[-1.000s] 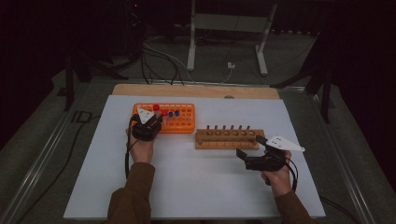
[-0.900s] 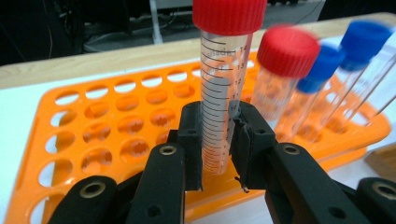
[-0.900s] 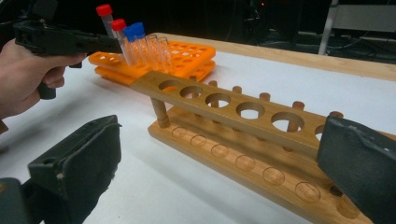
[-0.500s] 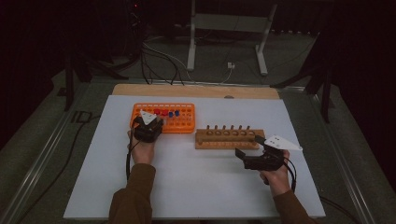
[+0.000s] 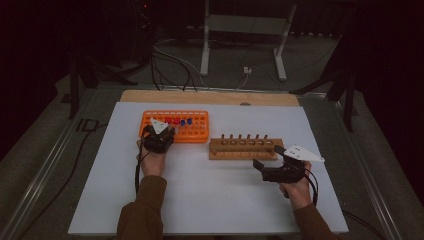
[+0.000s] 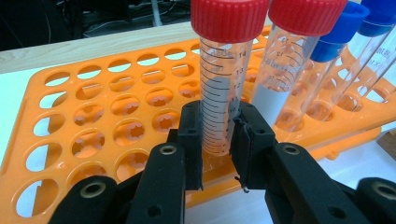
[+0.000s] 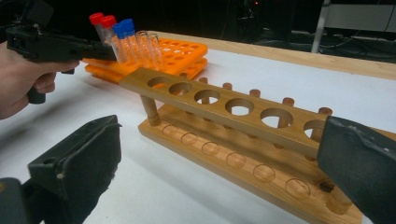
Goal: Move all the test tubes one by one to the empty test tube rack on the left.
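Our left gripper (image 6: 219, 133) is clamped on the red-capped tube (image 6: 224, 79) in the orange rack (image 6: 93, 135); next we should lift it straight up; our right gripper (image 7: 219, 168) waits with jaws apart by the wooden rack (image 7: 233, 126).

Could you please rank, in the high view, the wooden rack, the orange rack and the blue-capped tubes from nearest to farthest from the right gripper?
From the right gripper:
1. Wooden rack, just beyond it, slightly left.
2. Blue-capped tubes, farther left, standing in the orange rack.
3. Orange rack as a whole: its near corner is about level with the tubes, too close to call.
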`<state>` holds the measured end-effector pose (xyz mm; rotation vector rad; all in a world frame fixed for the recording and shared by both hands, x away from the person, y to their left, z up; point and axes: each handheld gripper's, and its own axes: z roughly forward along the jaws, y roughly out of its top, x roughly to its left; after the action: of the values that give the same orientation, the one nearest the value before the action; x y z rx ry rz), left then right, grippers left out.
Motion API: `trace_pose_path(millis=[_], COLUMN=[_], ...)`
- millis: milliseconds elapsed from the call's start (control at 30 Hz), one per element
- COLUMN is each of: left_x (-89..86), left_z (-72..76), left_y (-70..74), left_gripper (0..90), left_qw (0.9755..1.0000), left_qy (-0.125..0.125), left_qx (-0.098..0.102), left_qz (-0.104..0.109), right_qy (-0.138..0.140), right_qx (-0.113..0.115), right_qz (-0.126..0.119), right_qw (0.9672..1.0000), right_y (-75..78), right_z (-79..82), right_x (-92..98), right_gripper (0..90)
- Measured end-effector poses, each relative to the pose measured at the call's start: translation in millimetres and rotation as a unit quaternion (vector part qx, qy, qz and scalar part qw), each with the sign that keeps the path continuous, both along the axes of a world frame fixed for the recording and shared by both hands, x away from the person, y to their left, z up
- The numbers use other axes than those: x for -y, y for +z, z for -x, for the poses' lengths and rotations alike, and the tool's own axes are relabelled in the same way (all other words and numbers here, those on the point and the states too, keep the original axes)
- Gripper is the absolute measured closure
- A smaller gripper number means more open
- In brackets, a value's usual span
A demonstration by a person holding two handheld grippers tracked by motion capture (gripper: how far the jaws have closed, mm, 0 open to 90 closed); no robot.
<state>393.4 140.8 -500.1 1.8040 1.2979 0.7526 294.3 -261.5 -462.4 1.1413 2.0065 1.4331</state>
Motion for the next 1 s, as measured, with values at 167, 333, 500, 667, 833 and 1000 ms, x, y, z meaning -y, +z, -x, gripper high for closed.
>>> trace_pose_path(millis=[167,333,500,667,833,1000], left_x=[-0.3,-1.1,-7.4,-16.6,-27.6,-40.8], left_z=[0.9,0.8,2.2,8.2,18.1,33.4], left_y=[0.3,0.7,1.1,2.7,12.3,29.5], left_gripper=[75.8,74.8,65.4,54.8,43.4,30.1], left_qw=[1.0,1.0,0.9998,0.9989,0.9968,0.9921], left_qy=[-0.002,-0.001,0.001,0.003,-0.001,-0.007], left_qx=[0.0,-0.003,-0.01,-0.013,-0.007,0.015], left_qz=[-0.002,0.004,0.015,0.046,0.079,0.125], right_qy=[0.002,0.002,-0.003,-0.008,-0.01,-0.013], right_qx=[0.001,-0.001,0.0,0.004,0.011,0.02], right_qz=[0.001,0.003,0.001,-0.004,-0.004,-0.001], right_qw=[1.0,1.0,1.0,1.0,0.9999,0.9997], right_y=[-0.4,-1.0,-0.8,0.2,1.4,2.2], right_z=[0.3,0.7,0.1,0.8,2.0,3.9], right_x=[-2.1,-3.2,-1.6,1.2,5.0,8.7], right_gripper=[0.1,0.0,0.0,0.0,0.0,0.0])
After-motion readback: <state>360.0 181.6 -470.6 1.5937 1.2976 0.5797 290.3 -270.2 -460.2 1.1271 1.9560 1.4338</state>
